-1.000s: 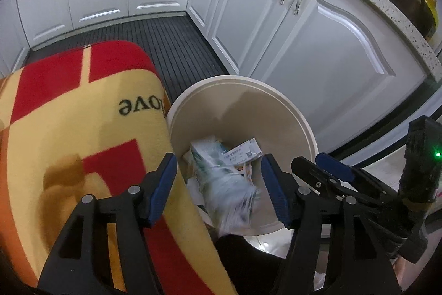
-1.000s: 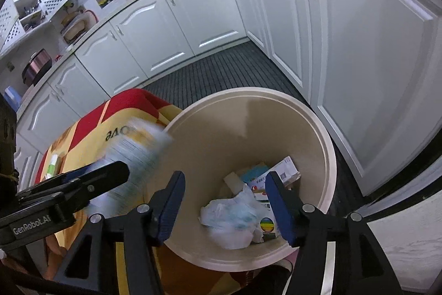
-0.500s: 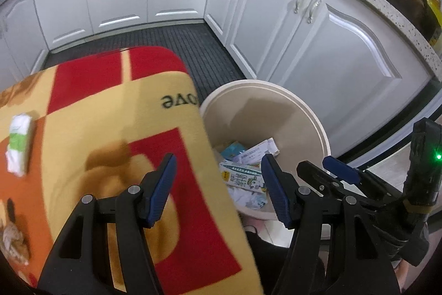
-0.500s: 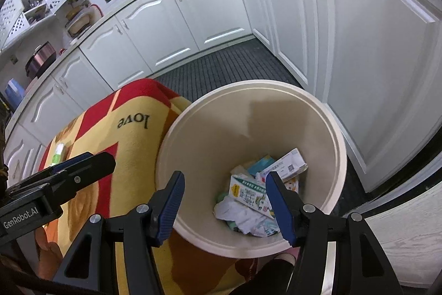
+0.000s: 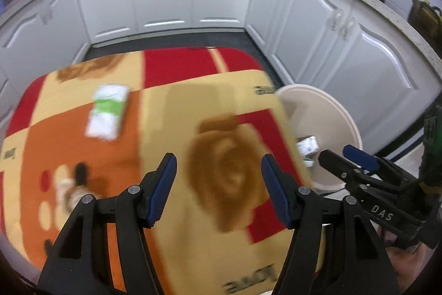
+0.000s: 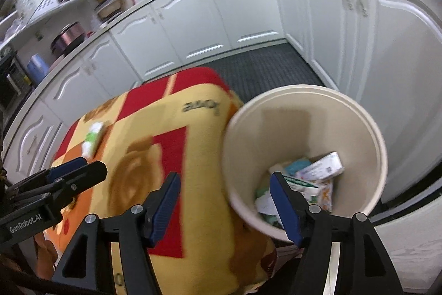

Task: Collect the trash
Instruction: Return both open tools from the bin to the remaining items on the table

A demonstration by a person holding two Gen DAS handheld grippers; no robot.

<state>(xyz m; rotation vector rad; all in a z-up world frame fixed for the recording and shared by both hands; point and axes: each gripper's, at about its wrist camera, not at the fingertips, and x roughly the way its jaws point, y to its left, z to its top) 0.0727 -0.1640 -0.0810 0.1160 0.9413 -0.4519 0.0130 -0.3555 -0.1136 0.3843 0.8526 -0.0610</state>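
Patterned blanket-covered table [image 5: 221,107], white-green packet [image 5: 108,111] lying on it

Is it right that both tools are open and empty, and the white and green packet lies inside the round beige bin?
Not quite. The white and green packet lies on the red and yellow blanket, not inside the round beige bin, as the left wrist view shows. The left tool and right tool are indeed open and empty.

Left gripper swings away from the bin, back over the blanket.

The left gripper [image 5: 218,184], jaws spread and empty, has moved from above the round cream plastic waste bin [image 5: 342,123] to the red, orange and yellow patterned blanket [image 5: 171,112]. The carton it dropped now lies inside the bin. A white and green packet [image 5: 109,111] has come into view.
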